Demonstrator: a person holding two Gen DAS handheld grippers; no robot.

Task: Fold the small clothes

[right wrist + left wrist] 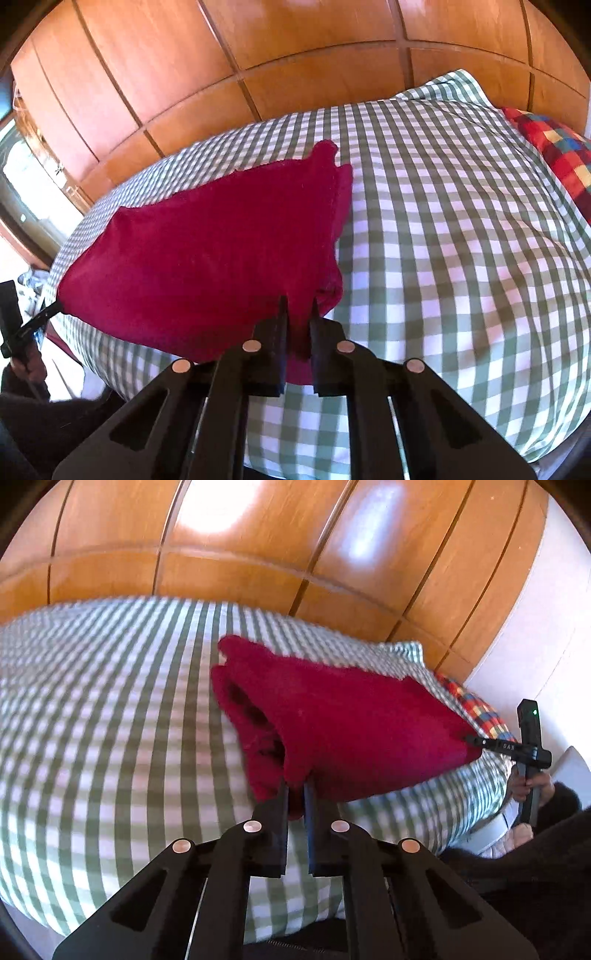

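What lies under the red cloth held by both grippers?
Under the red cloth lies the green-checked bedcover, visible all around it. The patch directly beneath is covered, so anything there cannot be seen.

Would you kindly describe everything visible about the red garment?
The red garment is a deep crimson, soft, fuzzy-looking cloth, doubled in layers. It is stretched between the left gripper and the right gripper, each pinching a near corner. Its far end droops toward the green checked bedspread.
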